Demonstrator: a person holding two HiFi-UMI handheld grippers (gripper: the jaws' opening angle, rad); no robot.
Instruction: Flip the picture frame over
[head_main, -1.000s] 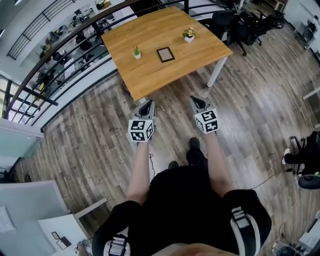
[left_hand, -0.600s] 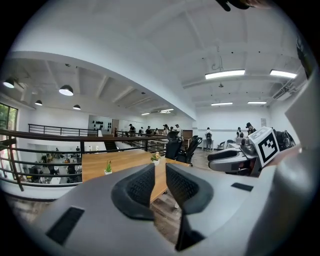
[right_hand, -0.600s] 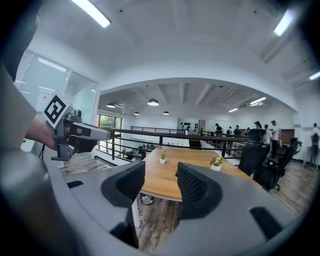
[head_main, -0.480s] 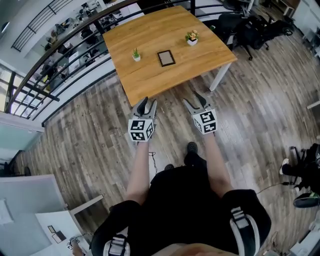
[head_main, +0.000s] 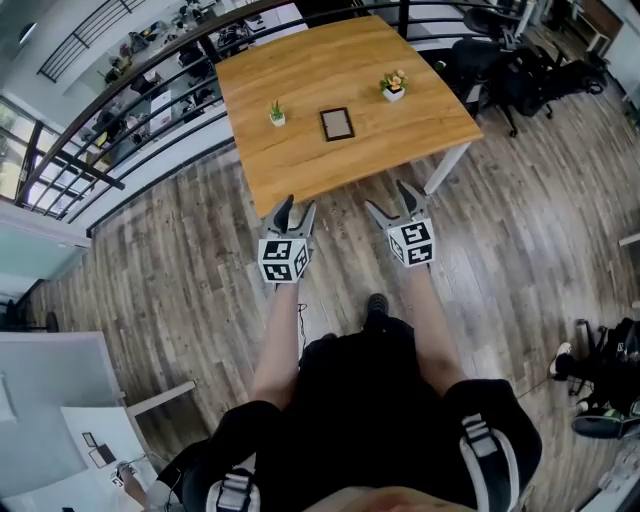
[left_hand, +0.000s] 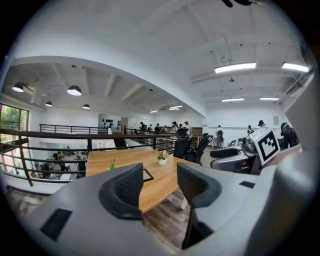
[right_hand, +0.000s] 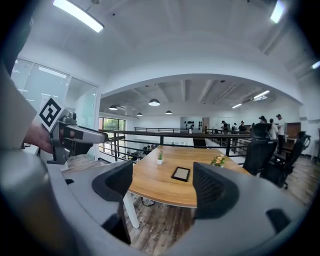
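Left gripper and right gripper: both sets of jaws are spread wide. They have just been opening from closed, with nothing between either pair, only table and floor seen through the gaps. Both are held out in front of the person, tips by the near edge of the wooden table, which sits closer than a second ago. The picture frame lies flat mid-table, well apart from both grippers and untouched, so the flip has not started; this looks like getting ready to reach. A small green plant stands left of the frame and a flower pot sits to its right and further back, both clear of it. A railing runs behind the table and office chairs stand past the right side. The path from edge to frame is clear. The flat frame may be awkward to get a jaw under.
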